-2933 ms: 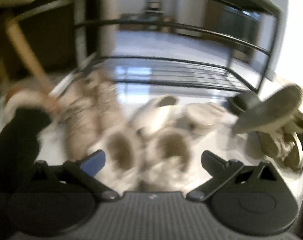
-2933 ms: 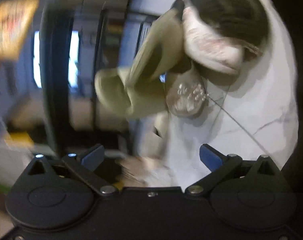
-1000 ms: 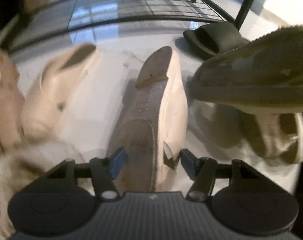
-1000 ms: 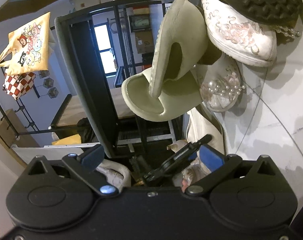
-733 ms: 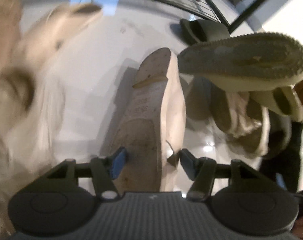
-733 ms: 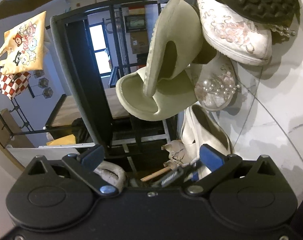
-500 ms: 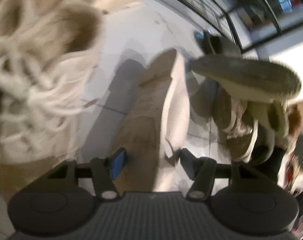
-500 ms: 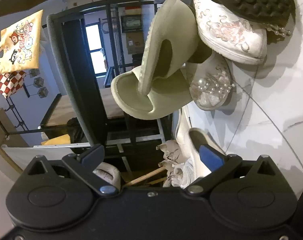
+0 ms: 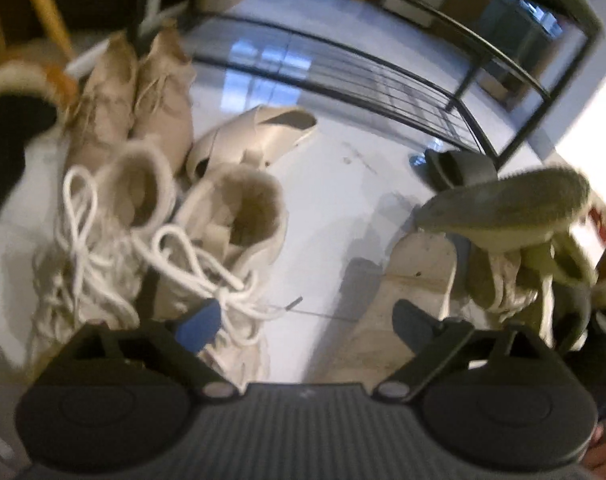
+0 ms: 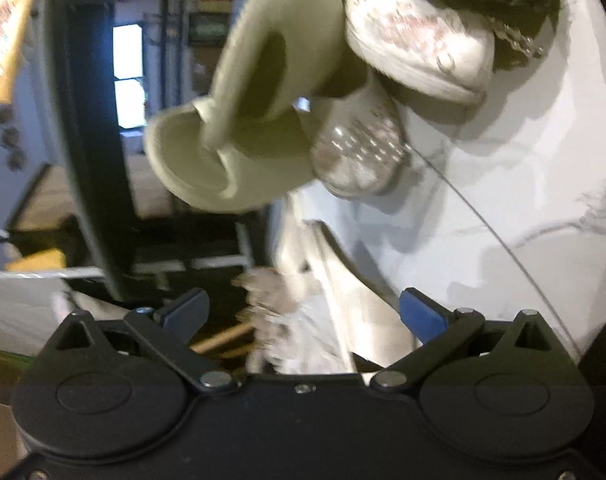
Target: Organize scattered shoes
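Note:
In the left wrist view my left gripper (image 9: 303,320) points down at the white floor and its jaws are opening. A beige flat shoe (image 9: 419,276) lies sole-up at the right finger, and no pad presses on it. Two white lace-up boots (image 9: 231,224) stand by the left finger. My right gripper (image 10: 303,312) is open and holds nothing. Beyond it is a heap of two green slippers (image 10: 263,120), a pearl-trimmed shoe (image 10: 359,152) and an embroidered white shoe (image 10: 415,40). A cream shoe (image 10: 335,272) lies blurred on the floor closer to the right gripper.
A black wire shoe rack (image 9: 383,72) stands at the back of the floor with a dark slipper (image 9: 459,164) by its leg. Tan boots (image 9: 143,80) and a cream shoe (image 9: 259,136) sit at left. A green slipper (image 9: 507,208) lies sole-up at right. A dark sleeve (image 9: 7,132) shows far left.
The left jaws have spread wide and let go of the beige flat shoe, which now lies to the right. The left view has swung toward the white boots. The right view has shifted slightly and blurred.

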{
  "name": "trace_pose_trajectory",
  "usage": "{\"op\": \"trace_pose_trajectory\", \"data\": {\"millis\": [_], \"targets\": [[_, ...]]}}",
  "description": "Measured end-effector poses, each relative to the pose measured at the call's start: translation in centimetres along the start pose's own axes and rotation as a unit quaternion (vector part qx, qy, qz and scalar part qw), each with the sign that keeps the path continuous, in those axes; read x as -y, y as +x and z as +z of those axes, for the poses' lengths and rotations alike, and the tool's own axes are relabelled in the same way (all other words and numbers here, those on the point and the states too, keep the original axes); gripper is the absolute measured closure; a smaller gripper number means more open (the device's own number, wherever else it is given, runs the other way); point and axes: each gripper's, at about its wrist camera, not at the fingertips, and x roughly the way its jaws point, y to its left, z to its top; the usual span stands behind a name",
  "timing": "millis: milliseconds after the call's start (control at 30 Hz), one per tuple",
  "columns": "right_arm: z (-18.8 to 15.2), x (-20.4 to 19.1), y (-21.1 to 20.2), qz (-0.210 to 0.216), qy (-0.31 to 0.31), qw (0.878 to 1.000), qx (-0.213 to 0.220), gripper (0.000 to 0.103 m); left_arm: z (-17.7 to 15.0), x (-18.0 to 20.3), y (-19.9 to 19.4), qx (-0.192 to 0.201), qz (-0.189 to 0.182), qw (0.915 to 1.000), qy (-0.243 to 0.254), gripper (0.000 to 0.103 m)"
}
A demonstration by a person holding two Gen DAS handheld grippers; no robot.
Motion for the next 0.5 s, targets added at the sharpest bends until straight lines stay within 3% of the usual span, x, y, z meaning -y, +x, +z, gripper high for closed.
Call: {"op": "trace_pose_trajectory", "data": {"millis": [133,167,300,367,433,500], "targets": [[-0.2,0.0,-0.2,0.008,-0.001,1.0,0.007,0.0,-1.7,4.6,1.0,-0.002,-0.002,0.9911,0.133,0.009],[-0.3,0.0,-0.4,0.013,0.002,1.0,0.012,0.0,-2.7,6.7,1.6,0.0,0.01,0.9813,0.192,0.009],[-0.2,0.3,-1.0,0.031,0.008,0.999,0.023,0.0,-4.8,10.5,3.8,-0.005,0.027,0.9597,0.28,0.009],[0.0,0.4,-1.0,0.036,0.011,0.999,0.024,0.0,-4.9,10.9,5.6,-0.051,0.035,0.9599,0.274,0.012],[0.2,0.6,-1.1,0.04,0.016,0.999,0.024,0.0,-4.9,10.9,7.2,-0.092,0.045,0.9613,0.256,0.023],[0.4,0.6,-1.1,0.042,0.019,0.999,0.022,0.0,-4.7,10.0,7.9,-0.102,0.062,0.9629,0.242,0.042]]}}
